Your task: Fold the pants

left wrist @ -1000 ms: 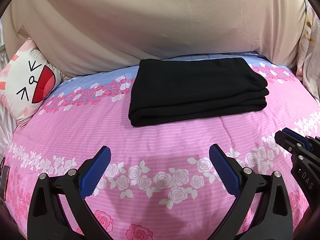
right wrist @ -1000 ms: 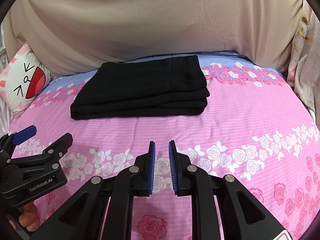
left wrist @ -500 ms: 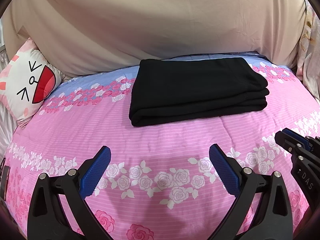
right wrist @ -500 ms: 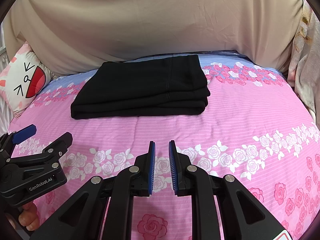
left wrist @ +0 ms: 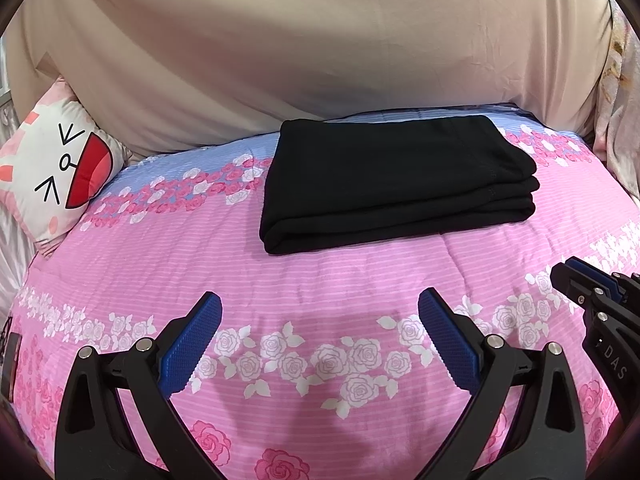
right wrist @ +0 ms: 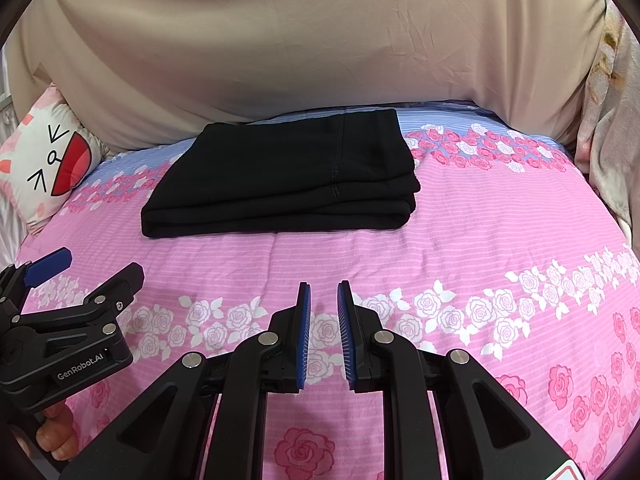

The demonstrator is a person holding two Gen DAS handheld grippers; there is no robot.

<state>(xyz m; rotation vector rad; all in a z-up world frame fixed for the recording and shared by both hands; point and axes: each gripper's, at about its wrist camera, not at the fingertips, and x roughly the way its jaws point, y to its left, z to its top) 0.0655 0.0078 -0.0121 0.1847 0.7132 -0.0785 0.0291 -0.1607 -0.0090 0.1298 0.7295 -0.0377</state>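
The black pants [left wrist: 396, 184] lie as a tidy, layered rectangle on the pink rose-print bedspread [left wrist: 320, 272], up toward twelve o'clock from both tools and just short of the beige sheet [left wrist: 320, 52] draped behind the bed. Across the last second nothing has shifted: the stack looks the same, and neither tool has moved or changed its spread. The left hand-held gripper [left wrist: 320, 340] hovers over bare bedspread with its blue pads spread wide, nothing between them. The right hand-held gripper [right wrist: 324, 332] has its pads drawn close, a narrow gap left, and pinches nothing either. Both sit well apart from the cloth. That stillness, with the pants squared off and untouched, suggests to me the folding is finished. A cat-face cushion [left wrist: 60, 172] rests at ten o'clock.
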